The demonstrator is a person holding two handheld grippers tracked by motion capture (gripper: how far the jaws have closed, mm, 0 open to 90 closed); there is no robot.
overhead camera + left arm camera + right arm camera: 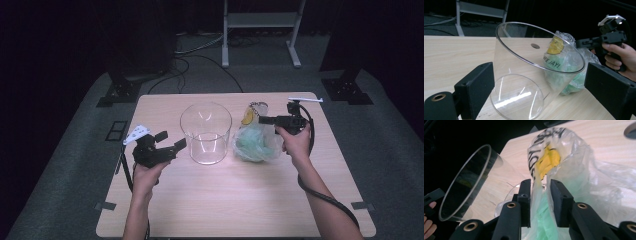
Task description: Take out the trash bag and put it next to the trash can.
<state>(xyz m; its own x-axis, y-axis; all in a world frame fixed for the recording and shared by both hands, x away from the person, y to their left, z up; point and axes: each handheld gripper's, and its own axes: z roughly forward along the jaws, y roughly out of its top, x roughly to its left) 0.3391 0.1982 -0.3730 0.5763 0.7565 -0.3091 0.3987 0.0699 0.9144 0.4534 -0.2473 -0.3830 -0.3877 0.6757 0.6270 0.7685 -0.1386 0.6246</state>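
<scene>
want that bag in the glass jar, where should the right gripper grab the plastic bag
Grip the plastic bag by its bunched upper neck, near the yellow print, coming from above on the side away from the glass jar. The film gathers thin there; the body below is wide and puffy. The right gripper straddles that fold, jaws apart.

The clear cylinder (206,132) stands mid-table, with the plastic bag (256,142) just beside it at its 3 o'clock, leaving no passable gap between them. The left gripper (165,146) sits close at the cylinder's 9 o'clock. Bare table (225,200) lies open from 5 to 7 o'clock, toward the near edge.
</scene>
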